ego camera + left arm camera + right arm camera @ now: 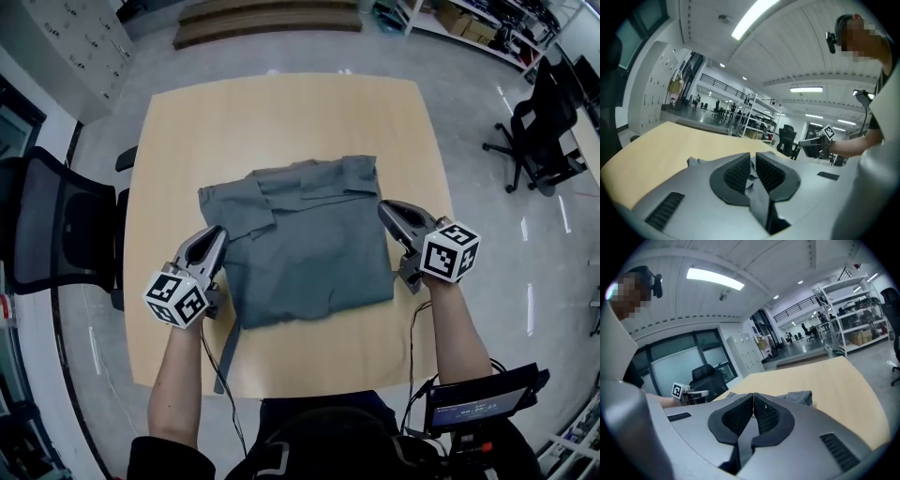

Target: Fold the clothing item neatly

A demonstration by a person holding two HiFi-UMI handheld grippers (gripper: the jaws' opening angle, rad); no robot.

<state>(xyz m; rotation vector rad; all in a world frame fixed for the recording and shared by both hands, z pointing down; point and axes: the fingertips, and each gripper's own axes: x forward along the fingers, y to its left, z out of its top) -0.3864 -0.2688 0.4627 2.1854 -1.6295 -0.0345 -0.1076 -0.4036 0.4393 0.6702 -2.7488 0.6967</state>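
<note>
Garment (309, 248): grey, lying folded into a near-square block at the middle of the tabletop (281, 122). It is sitting a little wider across than deep. The block is skewed, so its right side is lying farther from the person than its left. A narrow grey strip (228, 349) is trailing from the near-left corner down to the tabletop's near edge.

Left gripper (214, 242) is sitting at the garment's left edge. Its fingers (736, 174) are clamping a fold of the grey cloth. Right gripper (386, 210) is sitting at the far-right corner. Its fingers (736, 417) are pressing pad to pad, with no cloth showing between them.

Open room: a wide bare band is lying beyond the far edge, and narrower bands are running left, right and near. Black chairs are standing off the tabletop, one at left (47, 225) and one at right (544, 131).
</note>
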